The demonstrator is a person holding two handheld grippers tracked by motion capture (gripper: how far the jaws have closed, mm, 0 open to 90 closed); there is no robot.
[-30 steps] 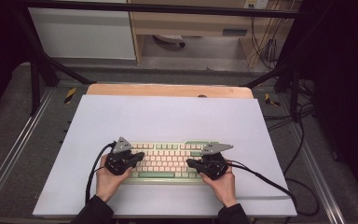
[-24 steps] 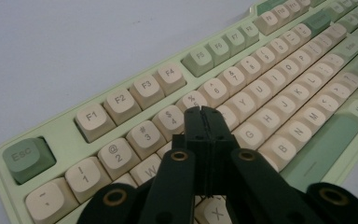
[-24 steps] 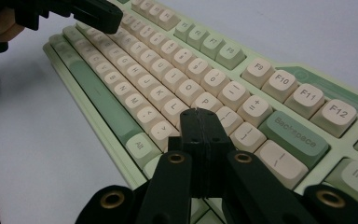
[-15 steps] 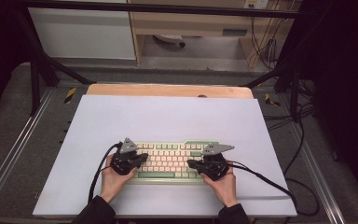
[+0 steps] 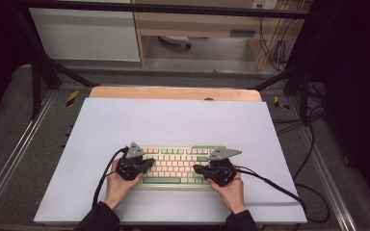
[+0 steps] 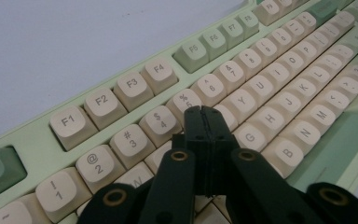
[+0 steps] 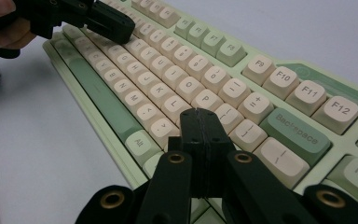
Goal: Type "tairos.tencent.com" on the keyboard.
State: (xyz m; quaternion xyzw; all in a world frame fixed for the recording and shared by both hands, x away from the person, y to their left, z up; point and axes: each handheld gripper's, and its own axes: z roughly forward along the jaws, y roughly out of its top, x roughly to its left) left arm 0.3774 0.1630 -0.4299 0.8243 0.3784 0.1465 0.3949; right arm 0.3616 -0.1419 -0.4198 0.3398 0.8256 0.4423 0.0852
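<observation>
Keyboard [image 5: 176, 165] near table [image 5: 173, 120] front edge, open surface beyond, both grippers' fingers [image 6: 203, 122] pressed together over keys

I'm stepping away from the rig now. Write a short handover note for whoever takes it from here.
Left gripper: jaws shut, empty, tip over the keyboard near the 5 and T keys.
Right gripper: jaws shut, empty, tip near the P key.
Keyboard lies flat on the white mat, close to the person's edge.
Done: both tips are poised for pressing.
Left: the key presses themselves; which keys cannot be told.
</observation>
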